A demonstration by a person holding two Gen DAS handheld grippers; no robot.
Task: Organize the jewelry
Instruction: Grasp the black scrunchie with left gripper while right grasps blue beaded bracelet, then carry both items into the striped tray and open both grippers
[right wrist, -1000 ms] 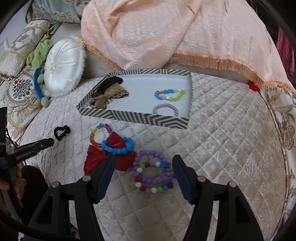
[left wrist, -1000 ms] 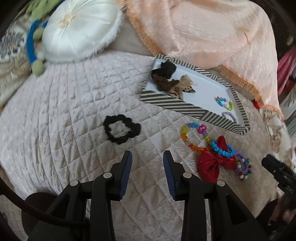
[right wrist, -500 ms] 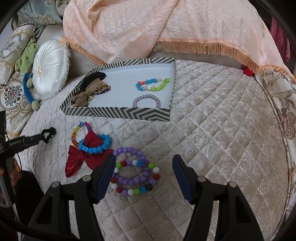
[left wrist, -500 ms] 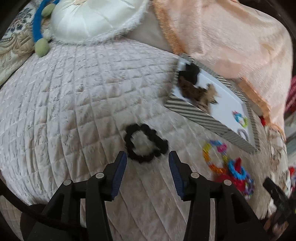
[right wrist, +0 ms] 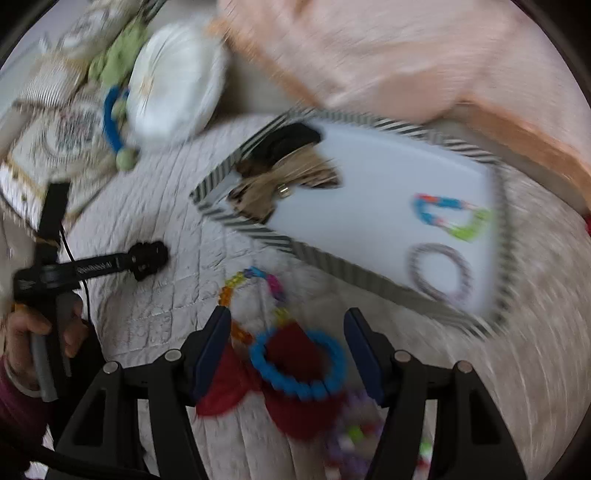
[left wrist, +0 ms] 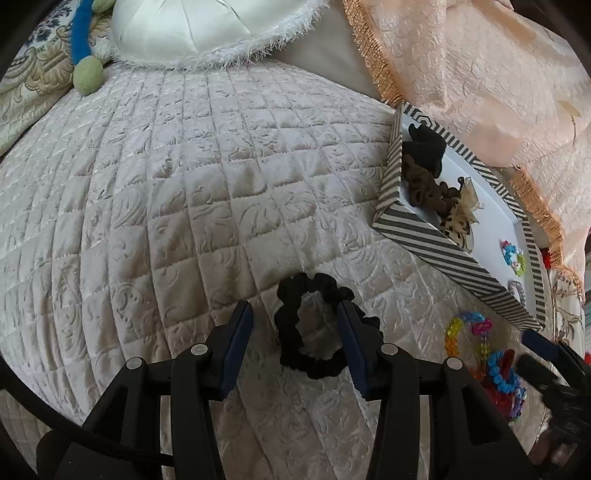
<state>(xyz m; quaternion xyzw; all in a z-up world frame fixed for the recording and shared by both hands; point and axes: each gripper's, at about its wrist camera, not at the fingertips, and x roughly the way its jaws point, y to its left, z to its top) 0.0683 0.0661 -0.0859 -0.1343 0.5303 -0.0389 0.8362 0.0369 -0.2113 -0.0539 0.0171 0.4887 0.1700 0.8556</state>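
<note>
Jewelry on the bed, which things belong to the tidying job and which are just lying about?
Job: black scrunchie, striped tray, blue bead bracelet, red bow, rainbow bracelet.
Lying about: white round cushion, peach throw, green and blue toy.

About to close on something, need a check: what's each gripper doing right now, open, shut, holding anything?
Left gripper: open, holding nothing, jaws have just been opening, black scrunchie between them.
Right gripper: open, holding nothing, over the blue bead bracelet.

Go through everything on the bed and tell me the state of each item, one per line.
Left gripper: open, around part of the scrunchie.
Black scrunchie: loose on the quilt, outside the tray.
Right gripper: open above the blue bracelet.
Blue bracelet: lying on the red bow.
Red bow: flat on the quilt.
Striped tray: partly filled.
</note>
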